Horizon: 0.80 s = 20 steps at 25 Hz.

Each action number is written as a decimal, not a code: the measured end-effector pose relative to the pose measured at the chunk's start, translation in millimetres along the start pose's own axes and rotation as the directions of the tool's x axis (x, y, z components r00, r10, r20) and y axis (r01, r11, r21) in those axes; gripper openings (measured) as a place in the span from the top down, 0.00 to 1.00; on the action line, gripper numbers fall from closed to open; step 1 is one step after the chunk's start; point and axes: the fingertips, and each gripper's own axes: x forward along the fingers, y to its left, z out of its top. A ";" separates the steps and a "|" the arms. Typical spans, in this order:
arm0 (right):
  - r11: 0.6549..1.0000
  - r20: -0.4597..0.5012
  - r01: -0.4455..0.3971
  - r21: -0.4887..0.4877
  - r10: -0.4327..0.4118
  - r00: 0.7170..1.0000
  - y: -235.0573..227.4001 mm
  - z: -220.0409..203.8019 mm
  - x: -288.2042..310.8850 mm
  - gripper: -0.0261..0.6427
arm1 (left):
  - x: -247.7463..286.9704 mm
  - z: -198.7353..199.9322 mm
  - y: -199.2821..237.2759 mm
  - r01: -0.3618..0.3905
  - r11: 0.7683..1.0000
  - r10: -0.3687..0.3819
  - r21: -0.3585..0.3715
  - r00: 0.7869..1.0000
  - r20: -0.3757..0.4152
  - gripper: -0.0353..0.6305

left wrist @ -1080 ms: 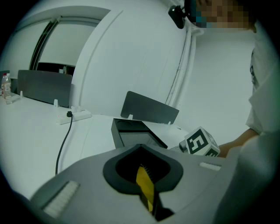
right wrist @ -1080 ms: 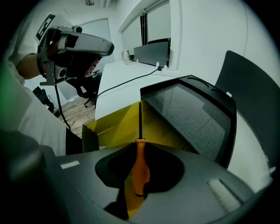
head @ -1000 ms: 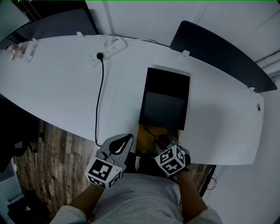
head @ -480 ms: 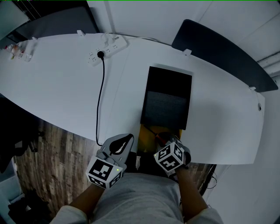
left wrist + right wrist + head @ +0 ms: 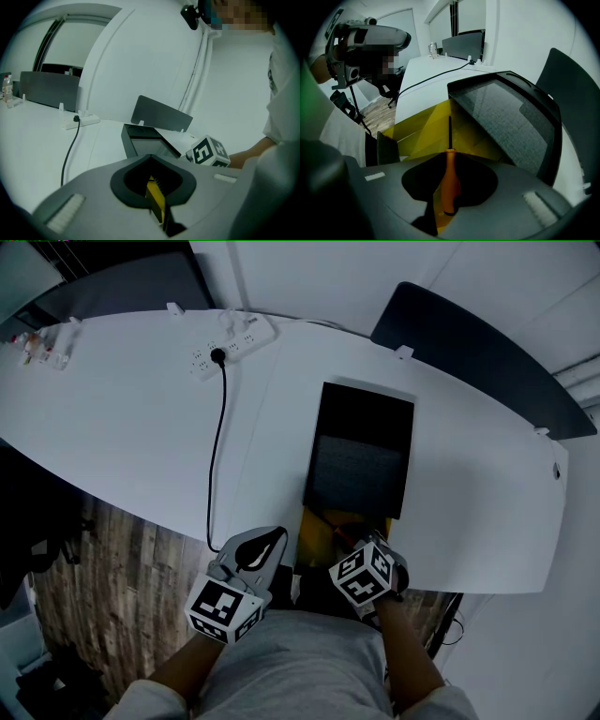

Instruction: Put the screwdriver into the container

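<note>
The orange-handled screwdriver (image 5: 450, 180) sits between the jaws of my right gripper (image 5: 450, 157), its black shaft pointing out over a yellow open box (image 5: 422, 131). That gripper is shut on the handle. In the head view the right gripper (image 5: 351, 540) hovers at the table's near edge, over the yellow box (image 5: 314, 526). Just beyond stands the black container (image 5: 323, 442), also seen in the right gripper view as a black container (image 5: 501, 77) with a grey floor. My left gripper (image 5: 277, 534) hangs shut left of the yellow box, holding nothing.
A white power strip (image 5: 232, 345) lies at the far side, with its black cable (image 5: 217, 446) running to the near edge. Dark divider panels (image 5: 478, 352) stand behind the table. Small bottles (image 5: 37, 348) sit far left. Wooden floor (image 5: 122, 559) shows below the table edge.
The right gripper has turned slightly and edged left over the yellow box with the screwdriver. The left gripper has stayed in place.
</note>
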 end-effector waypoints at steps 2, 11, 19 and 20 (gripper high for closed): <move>1.000 -0.001 0.005 -0.002 -0.005 1.000 -0.1 0.2 -0.1 0.83 | -0.1 -0.2 0.2 0.001 1.000 -0.001 -0.001 1.000 -0.001 0.94; 1.000 0.010 0.001 0.016 -0.002 1.000 0.1 0.7 -0.9 0.82 | -1.4 -0.9 -1.0 0.004 1.000 -0.004 -0.002 1.000 -0.003 0.94; 1.000 0.037 0.004 0.027 -0.005 0.999 0.0 4.4 -6.8 0.79 | -0.6 -0.1 -4.5 0.012 1.000 -0.012 0.005 1.000 0.001 0.94; 0.999 0.048 0.002 0.035 -0.004 0.999 -0.1 5.7 -8.9 0.79 | -0.7 -0.1 -5.0 0.012 1.000 -0.012 0.007 1.000 0.001 0.94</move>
